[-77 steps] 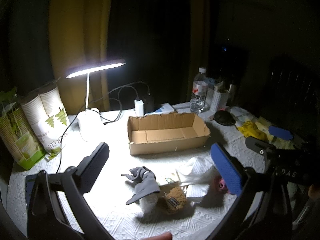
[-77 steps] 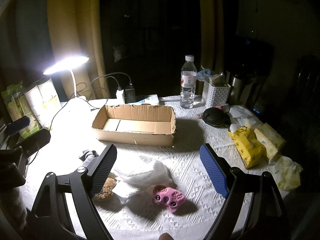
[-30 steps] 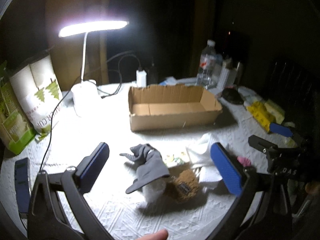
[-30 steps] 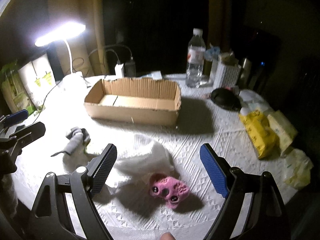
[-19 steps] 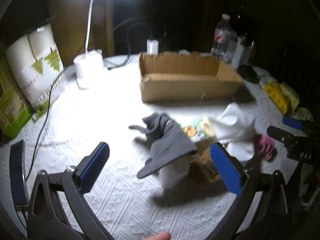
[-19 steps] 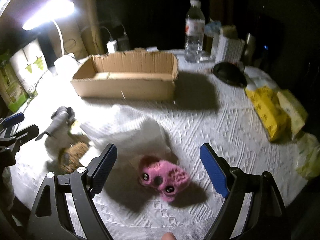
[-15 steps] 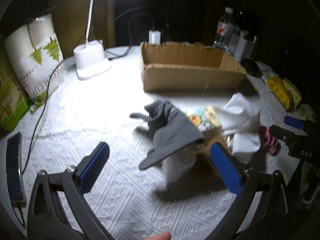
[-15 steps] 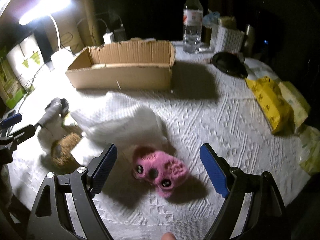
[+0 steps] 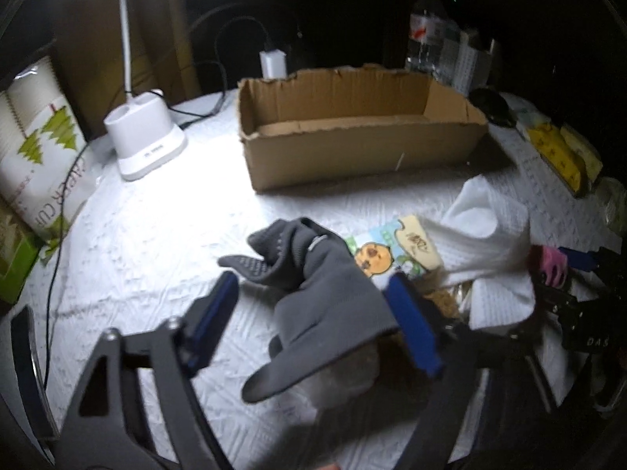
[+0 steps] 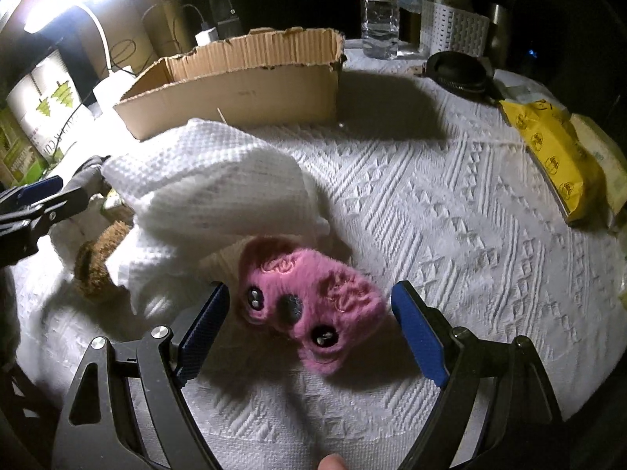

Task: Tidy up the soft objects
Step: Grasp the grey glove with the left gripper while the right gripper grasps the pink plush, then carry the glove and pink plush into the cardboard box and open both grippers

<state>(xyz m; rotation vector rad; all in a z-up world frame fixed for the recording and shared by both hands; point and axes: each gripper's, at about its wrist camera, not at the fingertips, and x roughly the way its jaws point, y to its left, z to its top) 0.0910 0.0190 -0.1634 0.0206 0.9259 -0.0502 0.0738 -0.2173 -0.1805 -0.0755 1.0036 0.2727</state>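
My left gripper is open, its blue pads on either side of a grey glove lying over a pale fuzzy lump on the white tablecloth. My right gripper is open, its pads flanking a pink plush toy with black eyes. A white waffle cloth lies just behind the toy and also shows in the left wrist view. A brown scrubby object lies to its left. An open cardboard box stands behind, empty as far as shows.
A white desk lamp base with cables stands left of the box. Paper cup sleeves stand at the far left. A water bottle, white basket, black pouch and yellow packets are at the right.
Both grippers have moved down and forward. The left pads now flank the grey glove, the right pads flank the pink toy. Both jaws have narrowed somewhat but stay open.
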